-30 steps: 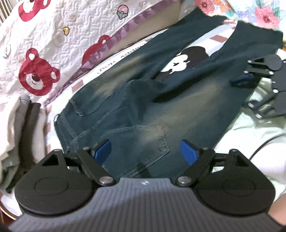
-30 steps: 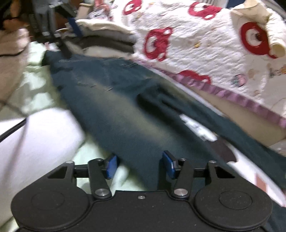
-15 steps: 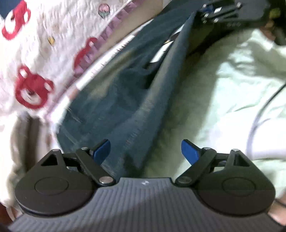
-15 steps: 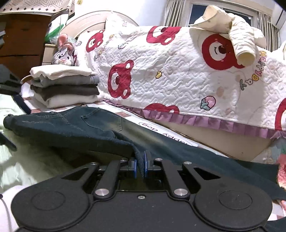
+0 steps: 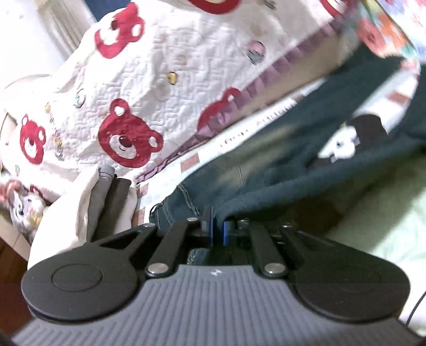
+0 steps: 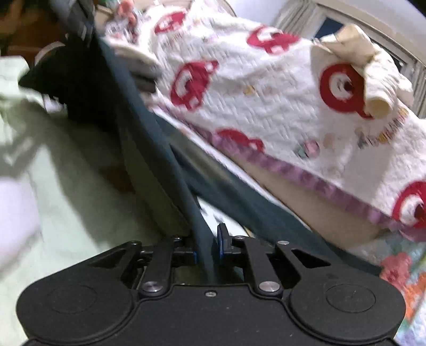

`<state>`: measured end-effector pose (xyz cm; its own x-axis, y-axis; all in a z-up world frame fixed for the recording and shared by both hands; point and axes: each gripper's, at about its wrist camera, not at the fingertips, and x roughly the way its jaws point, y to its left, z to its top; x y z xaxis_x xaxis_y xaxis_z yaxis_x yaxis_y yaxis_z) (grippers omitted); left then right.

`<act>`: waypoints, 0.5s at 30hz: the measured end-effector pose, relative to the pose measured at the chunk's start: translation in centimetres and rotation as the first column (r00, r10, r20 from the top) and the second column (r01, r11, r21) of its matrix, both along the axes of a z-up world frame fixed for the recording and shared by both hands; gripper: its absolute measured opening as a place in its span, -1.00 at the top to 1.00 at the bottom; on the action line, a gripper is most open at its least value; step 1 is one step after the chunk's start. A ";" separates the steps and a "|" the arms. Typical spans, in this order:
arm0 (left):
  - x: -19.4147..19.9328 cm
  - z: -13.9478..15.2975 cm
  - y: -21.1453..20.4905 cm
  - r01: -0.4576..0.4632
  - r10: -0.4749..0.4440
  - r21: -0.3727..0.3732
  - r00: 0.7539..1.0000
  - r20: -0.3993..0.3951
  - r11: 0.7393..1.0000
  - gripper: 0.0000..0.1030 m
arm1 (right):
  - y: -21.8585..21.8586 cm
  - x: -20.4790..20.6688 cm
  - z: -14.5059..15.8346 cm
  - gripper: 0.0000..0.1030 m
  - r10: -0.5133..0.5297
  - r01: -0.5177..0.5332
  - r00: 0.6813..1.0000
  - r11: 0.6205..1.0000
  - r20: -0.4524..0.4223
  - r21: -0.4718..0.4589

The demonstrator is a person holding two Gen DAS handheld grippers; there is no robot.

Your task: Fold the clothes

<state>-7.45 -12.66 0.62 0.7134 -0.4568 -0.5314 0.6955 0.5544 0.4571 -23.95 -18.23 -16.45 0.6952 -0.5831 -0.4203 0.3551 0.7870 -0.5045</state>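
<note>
Left wrist view puts your left gripper (image 5: pixel 218 226) at the waist end of the dark jeans (image 5: pixel 293 170), its blue pads pinched together on a raised fold of the denim edge. From that grip the jeans run away up and to the right, lying over the patterned bed sheet (image 5: pixel 191 162), which shows a black-and-white cartoon print in the gap between the legs. Just left of the jeans' waistband sits a stack of folded clothes (image 5: pixel 106 202), cream and grey layers, with a plush toy (image 5: pixel 24 207) beyond it at the frame edge. Behind the jeans lies the white quilt with red bears (image 5: pixel 127 111), its purple frill along the near border.

Right wrist view shows your right gripper (image 6: pixel 207 244) holding a taut ridge of the same jeans (image 6: pixel 159 138) between its pads; the jaws are easing apart with the denim between them, still touched by both pads. The ridge stretches up toward the other gripper (image 6: pixel 77 16), which is blurred. A pale green cloth (image 6: pixel 66 186) lies left of the jeans.
</note>
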 end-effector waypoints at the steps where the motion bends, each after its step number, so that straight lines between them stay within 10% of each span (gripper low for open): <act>1: 0.2 0.0 -0.1 -0.009 0.009 0.000 1.000 0.009 1.000 0.86 | -0.6 -0.6 -0.4 0.76 -0.045 0.044 0.999 0.999 -0.021 -0.008; 7: 0.4 -1.7 1.3 -0.045 0.044 -0.024 0.999 -0.030 0.999 0.81 | -6.1 -9.3 0.1 0.59 -0.453 0.441 0.891 0.881 0.035 0.174; 15: -0.4 -3.6 1.8 -0.087 0.088 -0.024 0.996 0.031 0.996 0.56 | -11.1 -25.1 -0.3 0.22 -0.840 0.604 0.528 0.478 0.130 0.638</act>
